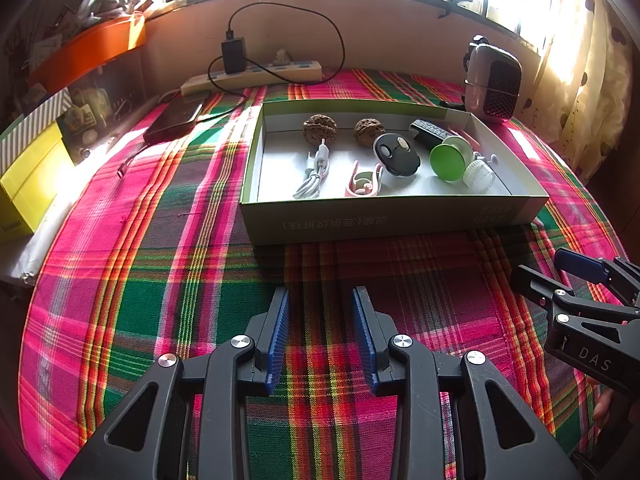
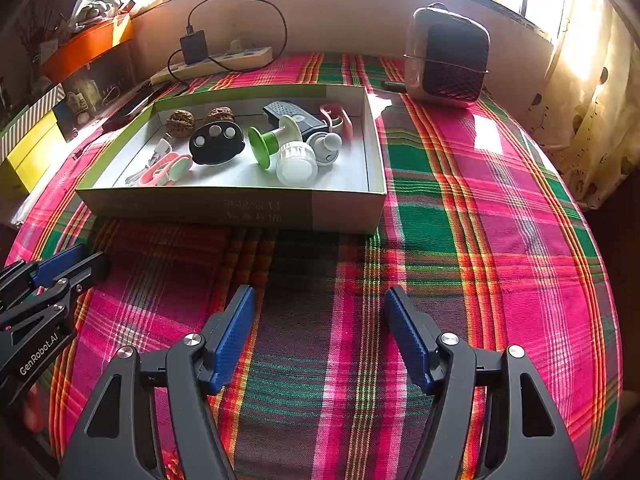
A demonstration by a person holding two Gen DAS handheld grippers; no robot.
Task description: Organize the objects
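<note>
Sunlit windows stood behind a table covered with a plaid cloth in pink, green and orange; a shallow cardboard box was placed on it toward the far side. Inside the box were seen two walnuts, a white cable, a pink clip, a black oval device, a green suction cup, a white cap and a dark remote; all were lying loosely on the box floor. A power strip with a charger was lying by the wall, and a small heater was standing past the box's right corner. The left gripper and the right gripper were held above bare cloth in front of the box; both jaws were spread apart, with nothing between them.
</note>
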